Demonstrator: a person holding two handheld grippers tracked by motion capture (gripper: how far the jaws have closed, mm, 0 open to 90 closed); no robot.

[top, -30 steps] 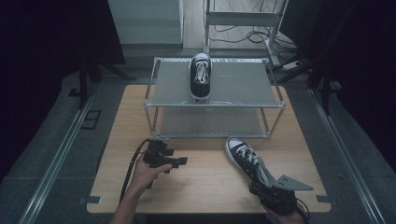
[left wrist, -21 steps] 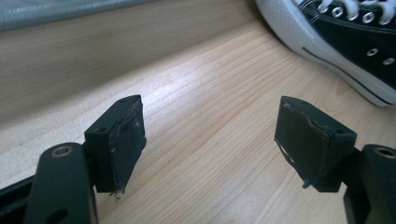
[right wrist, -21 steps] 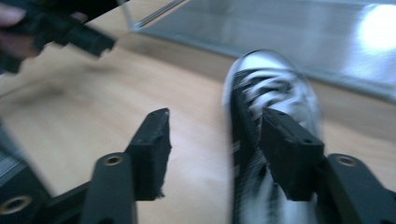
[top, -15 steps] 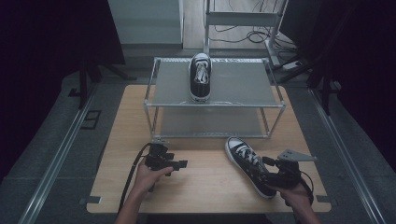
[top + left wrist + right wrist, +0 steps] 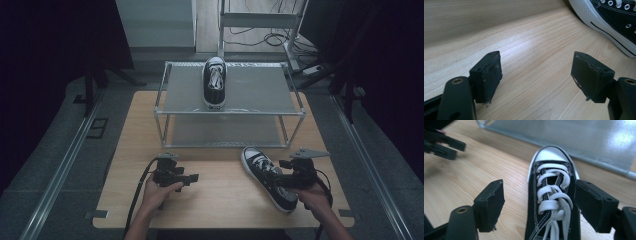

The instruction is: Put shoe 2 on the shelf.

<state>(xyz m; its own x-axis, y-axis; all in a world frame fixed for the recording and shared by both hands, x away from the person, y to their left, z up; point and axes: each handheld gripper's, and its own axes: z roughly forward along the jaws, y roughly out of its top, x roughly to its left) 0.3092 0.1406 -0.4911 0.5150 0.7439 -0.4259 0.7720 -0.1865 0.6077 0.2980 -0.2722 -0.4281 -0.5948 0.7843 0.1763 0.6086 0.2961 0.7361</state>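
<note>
Light wooden table carries a two-tier metal wire shelf rack at its far half. One black-and-white lace-up canvas sneaker sits on the rack's top shelf. A second matching black canvas sneaker lies on the tabletop in front of the rack, right side. Right gripper: jaws apart, straddling that sneaker's laced upper, not clamped. Left gripper: jaws apart over bare wood, the table sneaker's sole nearby.

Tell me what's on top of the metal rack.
One black sneaker with white laces sits on the rack's top shelf, near the middle. Nothing else shows on that shelf. The lower shelf is partly covered by the top one.
</note>
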